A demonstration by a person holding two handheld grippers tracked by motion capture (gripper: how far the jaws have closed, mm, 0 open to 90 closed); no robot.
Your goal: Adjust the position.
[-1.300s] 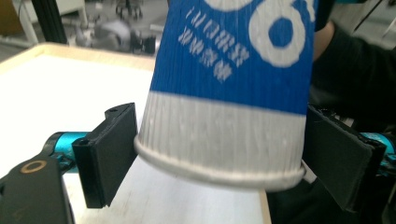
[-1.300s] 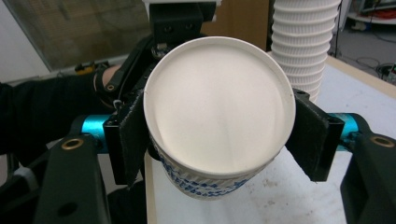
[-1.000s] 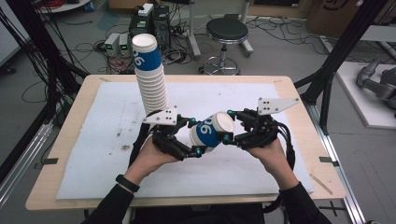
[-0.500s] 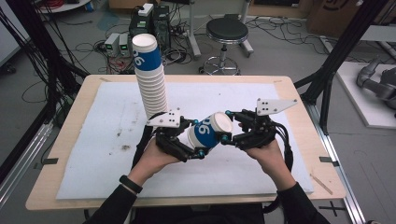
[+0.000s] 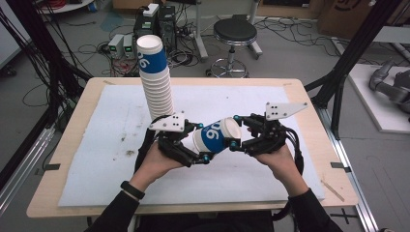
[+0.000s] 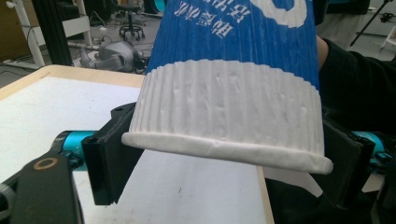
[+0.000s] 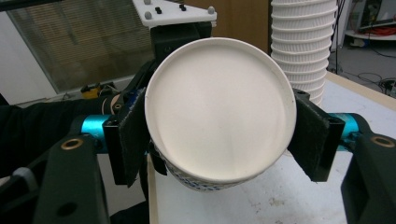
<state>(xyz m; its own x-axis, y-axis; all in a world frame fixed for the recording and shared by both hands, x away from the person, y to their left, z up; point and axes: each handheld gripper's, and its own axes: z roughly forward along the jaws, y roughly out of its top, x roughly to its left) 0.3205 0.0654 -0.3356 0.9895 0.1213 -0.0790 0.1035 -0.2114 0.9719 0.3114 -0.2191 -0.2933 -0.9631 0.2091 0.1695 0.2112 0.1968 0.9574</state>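
**Paper cup held between two hand-held grippers above the table**

Paper cup, blue-banded, lies on its side in the air over the white mat, held from both ends. The right hand-held gripper clamps its base end, pads pressed against both sides. The left hand-held gripper straddles the rim end; its jaws have just been closing on the cup and now touch it. A tall cup stack stands upright just behind.

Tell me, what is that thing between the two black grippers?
A blue-and-white ribbed paper cup, lying sideways between the left gripper and the right gripper, seen in the high view.
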